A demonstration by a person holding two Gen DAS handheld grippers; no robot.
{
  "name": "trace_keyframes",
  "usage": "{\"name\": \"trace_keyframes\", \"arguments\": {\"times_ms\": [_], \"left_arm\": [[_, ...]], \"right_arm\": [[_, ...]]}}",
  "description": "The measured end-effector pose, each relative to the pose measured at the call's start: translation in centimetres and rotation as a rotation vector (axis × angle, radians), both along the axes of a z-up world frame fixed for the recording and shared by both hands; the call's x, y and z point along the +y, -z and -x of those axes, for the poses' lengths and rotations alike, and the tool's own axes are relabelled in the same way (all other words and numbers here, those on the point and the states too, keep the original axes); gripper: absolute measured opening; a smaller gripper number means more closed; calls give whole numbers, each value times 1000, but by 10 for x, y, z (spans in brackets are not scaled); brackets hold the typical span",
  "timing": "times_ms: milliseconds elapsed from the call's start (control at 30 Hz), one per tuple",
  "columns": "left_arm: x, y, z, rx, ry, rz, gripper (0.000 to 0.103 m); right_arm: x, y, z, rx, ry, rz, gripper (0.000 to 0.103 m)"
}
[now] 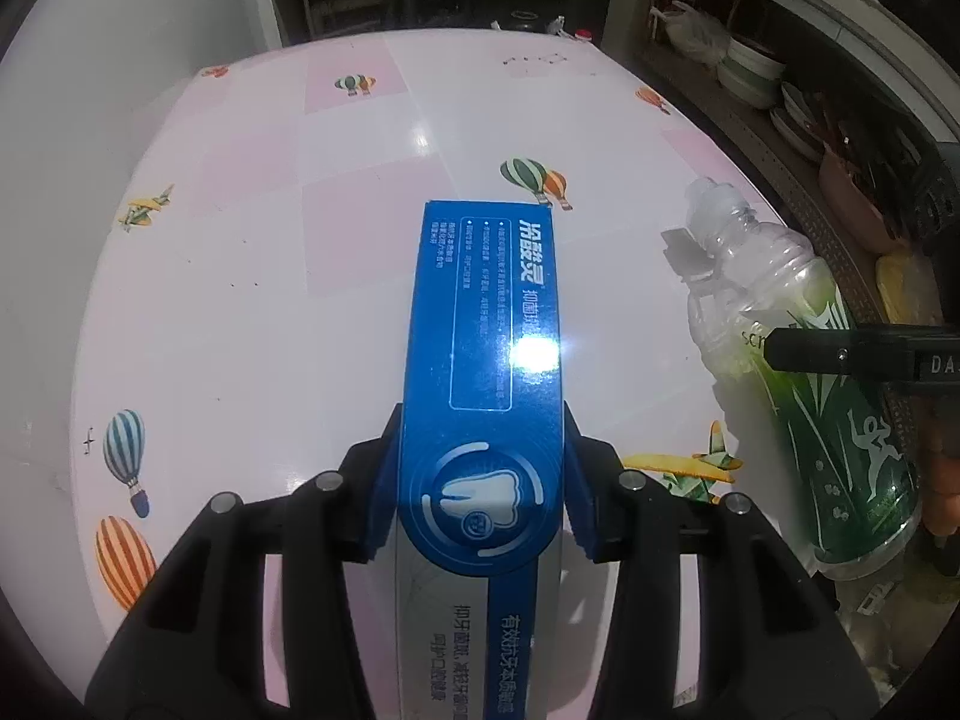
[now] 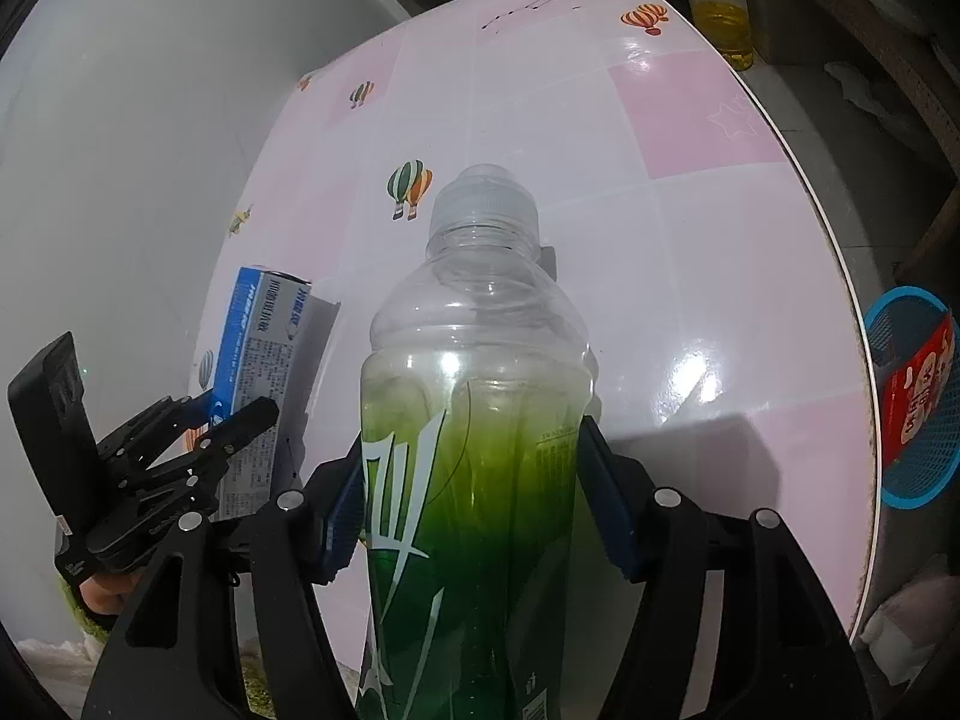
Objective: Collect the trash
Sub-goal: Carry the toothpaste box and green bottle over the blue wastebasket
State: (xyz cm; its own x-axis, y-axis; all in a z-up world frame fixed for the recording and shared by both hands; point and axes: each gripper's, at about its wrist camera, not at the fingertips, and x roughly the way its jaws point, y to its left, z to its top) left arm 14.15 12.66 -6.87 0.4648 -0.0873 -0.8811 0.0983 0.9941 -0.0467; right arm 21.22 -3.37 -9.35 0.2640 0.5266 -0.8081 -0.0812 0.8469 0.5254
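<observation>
Plainly, each wrist view showed its own catch best: the left hand-held gripper (image 1: 480, 504) was closed on one blue toothpaste box (image 1: 480, 360), its blue pads pressed against the box's two long sides, the box reaching forward over the middle of the bench (image 1: 252, 276). The right hand-held gripper (image 2: 474, 498) was closed on one clear plastic bottle (image 2: 474, 420) with a green label and a clear cap, gripped at the label and pointing toward the far edge of the bench. Only the right wrist view showed a blue mesh basket (image 2: 918, 450) beyond the right edge of the bench, one red package (image 2: 918, 384) inside it, and one bottle of yellow oil (image 2: 720, 18) past the far right corner. Only the left wrist view showed stacked bowls (image 1: 750, 72) on a shelf beyond the right edge. Each view caught the other's load at its margin: the bottle lay toward the right edge in the left view, the box toward the left edge in the right view. Two grippers, one box, one plastic bottle in all.
</observation>
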Motion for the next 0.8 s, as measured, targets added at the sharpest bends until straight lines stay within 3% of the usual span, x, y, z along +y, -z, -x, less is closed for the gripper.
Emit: {"name": "trace_keyframes", "arguments": {"times_ms": [800], "left_arm": [[-6,-30,12,-93,9,-23,43]], "right_arm": [[-27,-12,11,-33,-1,-75,62]]}}
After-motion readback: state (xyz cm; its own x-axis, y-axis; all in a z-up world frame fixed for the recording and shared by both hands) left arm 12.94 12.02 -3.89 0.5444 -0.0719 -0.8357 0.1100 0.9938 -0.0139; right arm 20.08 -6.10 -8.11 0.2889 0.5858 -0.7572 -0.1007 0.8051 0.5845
